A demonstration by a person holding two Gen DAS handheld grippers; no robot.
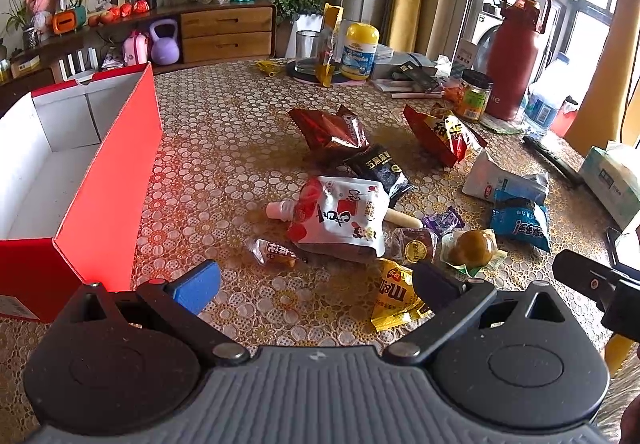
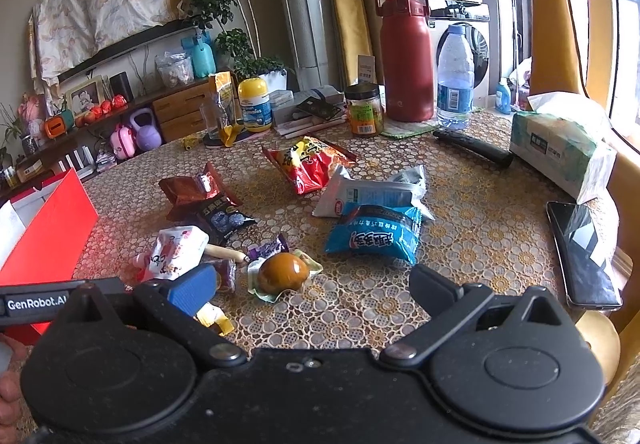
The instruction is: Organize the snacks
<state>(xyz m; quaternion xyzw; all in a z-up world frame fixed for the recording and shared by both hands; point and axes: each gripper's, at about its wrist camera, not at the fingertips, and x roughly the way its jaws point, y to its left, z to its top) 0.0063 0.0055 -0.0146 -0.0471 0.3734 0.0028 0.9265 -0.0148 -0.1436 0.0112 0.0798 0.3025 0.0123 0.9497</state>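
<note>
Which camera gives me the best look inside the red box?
Left wrist. The red box sits at its left with the white interior visible, nothing seen inside. The right wrist view catches only an outer red wall and a corner at the frame's left edge.

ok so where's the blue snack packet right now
The blue snack packet lies on the table right of centre in the right wrist view, its far edge overlapping the white and grey bag, with the wrapped brown egg to its left.

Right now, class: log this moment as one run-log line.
left hand-held gripper: open, empty | right hand-held gripper: open, empty | red box: empty | snacks: loose on table
</note>
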